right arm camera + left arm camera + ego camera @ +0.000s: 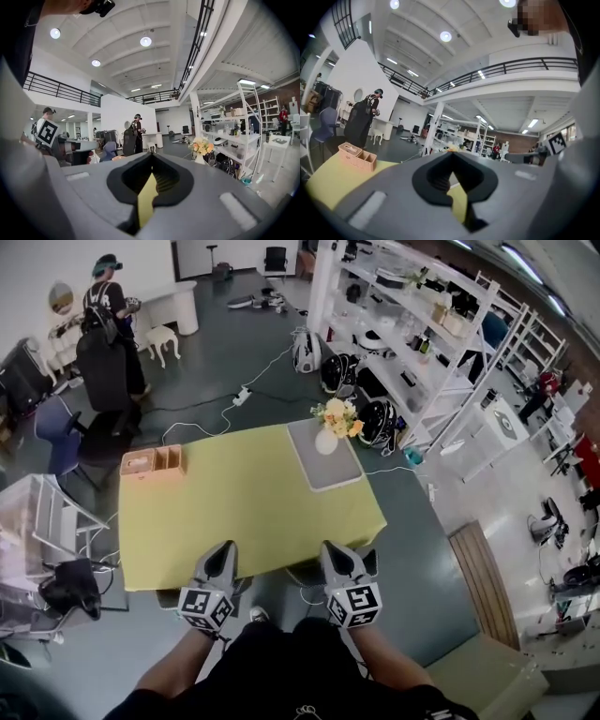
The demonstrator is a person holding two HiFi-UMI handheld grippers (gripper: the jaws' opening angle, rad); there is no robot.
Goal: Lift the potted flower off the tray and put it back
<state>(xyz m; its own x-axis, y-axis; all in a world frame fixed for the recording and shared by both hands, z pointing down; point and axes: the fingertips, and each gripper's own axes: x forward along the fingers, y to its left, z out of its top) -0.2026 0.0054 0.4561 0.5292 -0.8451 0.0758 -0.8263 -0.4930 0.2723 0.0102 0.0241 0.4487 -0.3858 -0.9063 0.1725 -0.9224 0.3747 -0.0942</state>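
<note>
So, head view: the potted flower (330, 426) stands on the tray (328, 470), untouched, with left gripper (223, 554) and right gripper (332, 554) both well short of the tray. Left gripper view: jaws together, nothing between. Right gripper view: jaws together and empty, flower far ahead; lift and return are both yet to do, I judge

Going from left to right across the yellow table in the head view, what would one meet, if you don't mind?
First the pink basket → then the grey tray. The potted flower stands on the tray's far end, so it has no separate place.
</note>
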